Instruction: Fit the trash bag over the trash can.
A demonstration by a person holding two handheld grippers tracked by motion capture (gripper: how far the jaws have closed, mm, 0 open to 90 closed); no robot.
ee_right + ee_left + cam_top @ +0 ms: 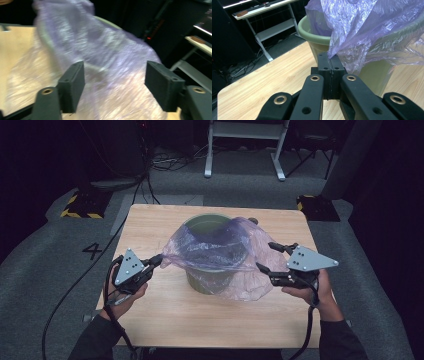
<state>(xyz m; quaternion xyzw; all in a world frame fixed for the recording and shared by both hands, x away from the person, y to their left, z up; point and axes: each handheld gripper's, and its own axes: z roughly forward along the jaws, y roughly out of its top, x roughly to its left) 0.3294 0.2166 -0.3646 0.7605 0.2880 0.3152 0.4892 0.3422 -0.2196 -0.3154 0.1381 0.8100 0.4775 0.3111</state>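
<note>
My left gripper (159, 259) pinches the purple bag (215, 251) edge — bag draped over the green bin (210, 281) mid-table (150, 320). My right gripper (270, 256) gapes wide beside the bag — nothing held.

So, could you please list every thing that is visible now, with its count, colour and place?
Bin: one, olive green, standing at the middle of the table.
Plastic bag: one, translucent purple, partly over the bin's rim and hanging down its right side.
Table: one, light wood top, on the grey carpet.
White frame: one, on the floor behind the table.
Yellow-black striped blocks: two, at the far left and far right of the table.
Number 4 mark: one, dark, on the floor to the left.
Left gripper: one, black, shut on the bag's left edge.
Right gripper: one, black, open beside the bag's right side.
Hands: two, dark sleeves, holding the grippers.
</note>
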